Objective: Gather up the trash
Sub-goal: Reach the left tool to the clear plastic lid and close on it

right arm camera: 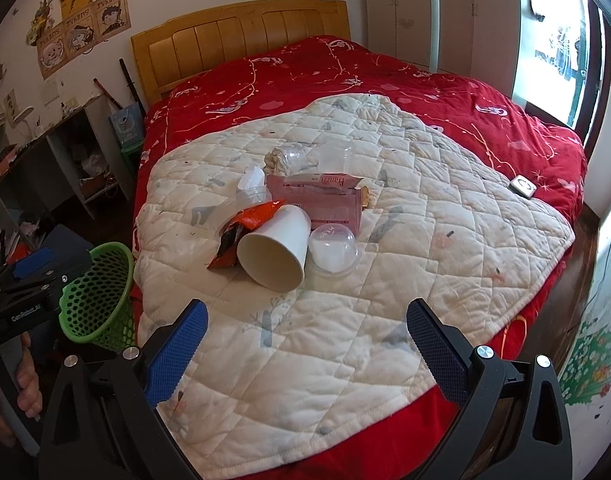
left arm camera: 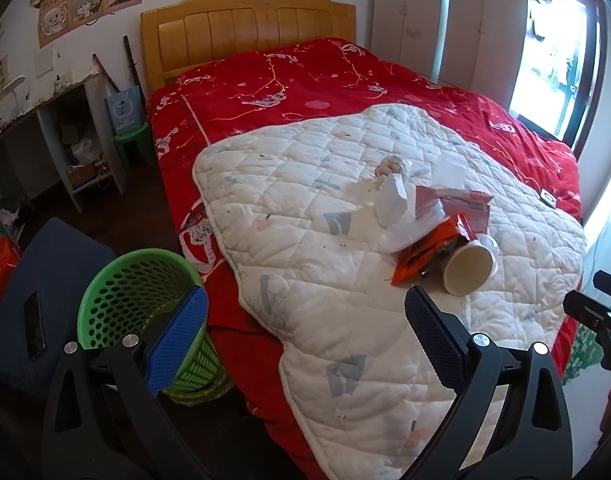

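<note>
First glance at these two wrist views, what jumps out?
The pile of trash in the middle of the white quilt: a paper cup on its side, an orange snack wrapper at its left, a clear dome lid at its right, a pink packet behind. Under it, the bright red bedspread. A green mesh basket stands on the floor at the bed's left edge; both grippers hang open and empty.

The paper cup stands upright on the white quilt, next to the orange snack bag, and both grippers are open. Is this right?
Not quite. In the right wrist view the paper cup lies on its side, mouth toward the camera. It is on the white quilt, next to the orange snack bag, and both grippers, left gripper and right gripper, are open.
</note>
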Available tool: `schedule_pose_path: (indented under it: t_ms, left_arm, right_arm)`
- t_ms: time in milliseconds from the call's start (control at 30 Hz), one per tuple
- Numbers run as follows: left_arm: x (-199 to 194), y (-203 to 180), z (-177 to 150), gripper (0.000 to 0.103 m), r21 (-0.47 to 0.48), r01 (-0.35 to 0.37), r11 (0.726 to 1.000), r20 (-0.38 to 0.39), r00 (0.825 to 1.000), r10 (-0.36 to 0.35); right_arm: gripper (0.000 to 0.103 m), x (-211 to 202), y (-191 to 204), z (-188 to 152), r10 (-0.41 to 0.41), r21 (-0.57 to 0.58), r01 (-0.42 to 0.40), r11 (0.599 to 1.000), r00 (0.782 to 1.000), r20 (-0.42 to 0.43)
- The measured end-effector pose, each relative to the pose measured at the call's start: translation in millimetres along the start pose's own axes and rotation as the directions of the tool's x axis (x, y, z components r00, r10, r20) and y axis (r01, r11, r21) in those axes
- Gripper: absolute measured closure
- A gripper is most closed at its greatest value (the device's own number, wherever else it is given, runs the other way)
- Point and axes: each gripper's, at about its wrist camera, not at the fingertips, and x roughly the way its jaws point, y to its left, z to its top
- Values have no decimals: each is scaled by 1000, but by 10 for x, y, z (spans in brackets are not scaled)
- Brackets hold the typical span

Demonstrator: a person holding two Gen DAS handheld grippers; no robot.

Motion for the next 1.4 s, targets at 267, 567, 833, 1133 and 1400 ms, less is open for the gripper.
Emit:
schedule_pose_path:
  t_ms: [267,567,833,1133,1400]
  left_arm:
    - [94,34,60,6,-1,-17,1000,-9,1000,17]
    - [196,111,144,6,-12,-31,999,-14,999,31]
    - [340,144,173,8,-15,-27,1000,-36,999,27]
    - [537,-37,187,17,50,60,997,-44,997,-58]
    - [809,-328,256,36,167,188,968,-71,981,-179]
  right_arm:
    - [7,184,-8,155,31,-1,-31,1000,999,-19]
    - [7,407,63,293,64,-10,-65,998,997,-51]
    - [9,637,29,444,88,13,-88,996,993,-84]
    - [22,834,-93,578,118,54,-112,992,984,-134]
    - [23,893,-146,604,105,38,-100,994,983,-148]
